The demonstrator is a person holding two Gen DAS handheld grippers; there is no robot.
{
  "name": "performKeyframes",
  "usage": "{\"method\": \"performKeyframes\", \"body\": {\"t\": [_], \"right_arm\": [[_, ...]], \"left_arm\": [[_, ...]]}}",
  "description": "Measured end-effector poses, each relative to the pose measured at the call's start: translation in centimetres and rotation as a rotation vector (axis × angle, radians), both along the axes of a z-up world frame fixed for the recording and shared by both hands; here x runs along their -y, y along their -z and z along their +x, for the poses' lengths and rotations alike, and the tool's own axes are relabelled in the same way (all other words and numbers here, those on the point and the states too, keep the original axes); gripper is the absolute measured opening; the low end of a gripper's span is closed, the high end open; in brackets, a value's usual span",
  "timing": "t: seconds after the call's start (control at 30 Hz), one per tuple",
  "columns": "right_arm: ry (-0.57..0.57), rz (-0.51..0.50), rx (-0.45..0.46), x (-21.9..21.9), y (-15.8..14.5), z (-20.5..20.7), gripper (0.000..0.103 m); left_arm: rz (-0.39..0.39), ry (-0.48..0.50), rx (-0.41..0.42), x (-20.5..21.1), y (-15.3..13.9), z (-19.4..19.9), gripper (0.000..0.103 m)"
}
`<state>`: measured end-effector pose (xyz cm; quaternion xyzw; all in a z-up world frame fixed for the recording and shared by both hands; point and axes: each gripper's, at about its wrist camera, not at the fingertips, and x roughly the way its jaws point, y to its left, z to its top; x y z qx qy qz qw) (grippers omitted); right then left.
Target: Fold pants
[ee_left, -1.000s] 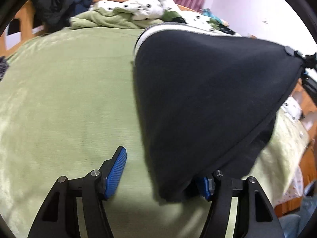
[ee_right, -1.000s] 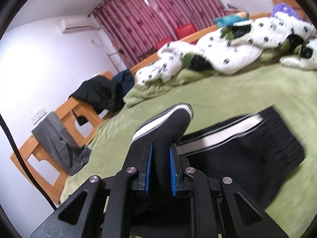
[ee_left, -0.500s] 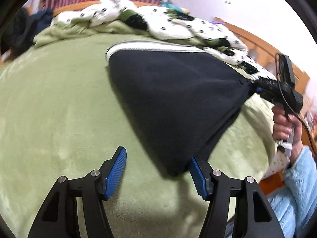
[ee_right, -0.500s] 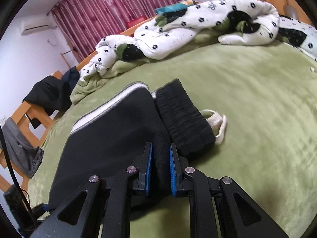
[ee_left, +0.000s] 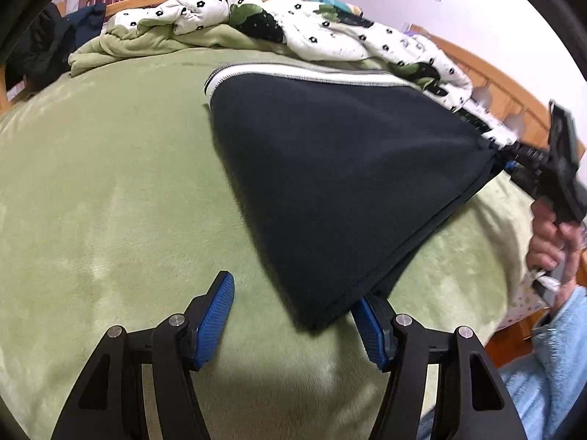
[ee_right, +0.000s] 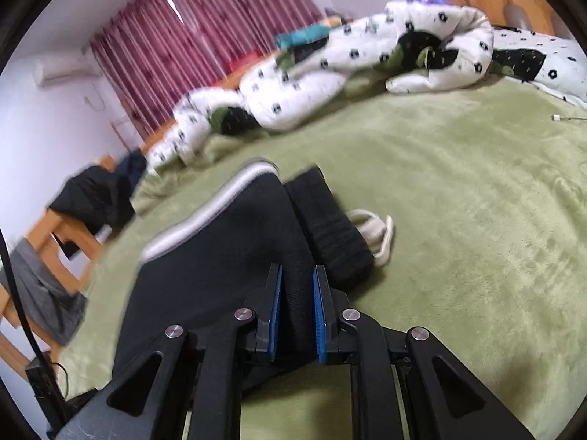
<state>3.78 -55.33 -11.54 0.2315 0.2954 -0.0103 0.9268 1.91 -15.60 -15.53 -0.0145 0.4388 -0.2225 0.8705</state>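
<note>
Black jaws, blue ribbed pads point(ee_left: 214, 315), silver screws, light-blue fleece sleeve point(ee_left: 550, 363)

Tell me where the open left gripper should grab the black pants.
Take the near hanging corner of the black pants by the left gripper, coming from below. The right gripper holds the far corner, so this edge droops between the open fingers.

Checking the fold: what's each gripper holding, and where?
Right gripper pinches the black pants at an edge beside the waistband. Left gripper is open, holding nothing.
</note>
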Motion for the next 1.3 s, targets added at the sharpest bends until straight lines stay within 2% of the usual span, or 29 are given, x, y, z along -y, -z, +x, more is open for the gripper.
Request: {"method": "performKeyframes", "body": {"t": [0.1,0.17,0.27,0.37,0.43,0.5,0.53,0.6,0.73,0.8,0.87,0.9,0.93,0.97,1.0,1.03,1.17,1.3], "right_arm": [[0.008,0.018,-0.044,0.5,1.4,0.4,0.015],[0.005,0.021,-0.062,0.8,1.9,0.6,0.015],[0.011,0.024,-0.047,0.5,1.3,0.3,0.015],[0.022,-0.010,-0.058,-0.1,1.4,0.5,0.015],[0.020,0.009,-0.056,0.2,1.5,0.4,0.016],[0.019,0.040,-0.049,0.7,1.5,0.3,0.016],[0.021,0.041,-0.046,0.7,1.5,0.3,0.016],[0.027,0.024,-0.047,0.5,1.4,0.2,0.016],[0.020,-0.016,-0.069,-0.1,1.4,0.4,0.016],[0.011,-0.026,-0.083,0.0,1.3,0.5,0.017],[0.022,-0.058,-0.089,0.1,0.7,0.3,0.022],[0.031,-0.073,-0.074,0.3,0.0,0.2,0.023],[0.037,-0.085,-0.062,0.5,-0.7,0.4,0.029],[0.036,-0.095,-0.058,0.8,-1.3,0.9,0.045],[0.032,-0.098,-0.057,1.0,-1.6,1.5,0.054],[0.017,-0.097,-0.059,1.2,-2.1,2.7,0.064],[-0.065,-0.157,-0.130,0.6,-2.2,8.0,0.065],[-0.117,-0.219,-0.260,0.2,0.0,12.5,0.065]], "left_arm": [[-0.001,0.001,-0.022,0.0,0.6,0.3,0.061],[0.005,0.019,-0.005,0.5,0.6,-0.1,0.061],[-0.054,0.054,0.000,0.8,0.3,-0.2,0.061],[-0.084,0.043,-0.022,1.6,0.6,0.4,0.061],[-0.104,0.033,-0.022,2.1,0.8,0.6,0.061],[-0.057,0.013,0.004,2.6,1.1,0.7,0.059],[-0.009,-0.002,0.030,2.6,1.3,0.6,0.048],[0.065,-0.026,0.073,2.1,1.5,-0.1,0.043],[0.095,-0.013,0.082,1.0,0.9,-1.4,0.042],[0.051,0.020,0.056,0.5,-0.2,-1.6,0.041],[-0.010,0.069,0.053,-0.5,-1.5,-2.2,0.041],[-0.024,0.074,0.062,-1.0,-2.2,-2.4,0.045],[-0.026,0.066,0.073,-1.6,-2.8,-2.4,0.054],[-0.033,0.056,0.080,-2.1,-3.3,-2.2,0.059],[-0.043,0.049,0.084,-2.4,-3.5,-1.8,0.063],[-0.057,0.038,0.084,-2.7,-3.9,-0.7,0.063],[-0.080,-0.026,0.035,-2.3,-3.6,5.5,0.063],[-0.138,-0.043,-0.100,-1.0,-1.1,11.6,0.063]]}}
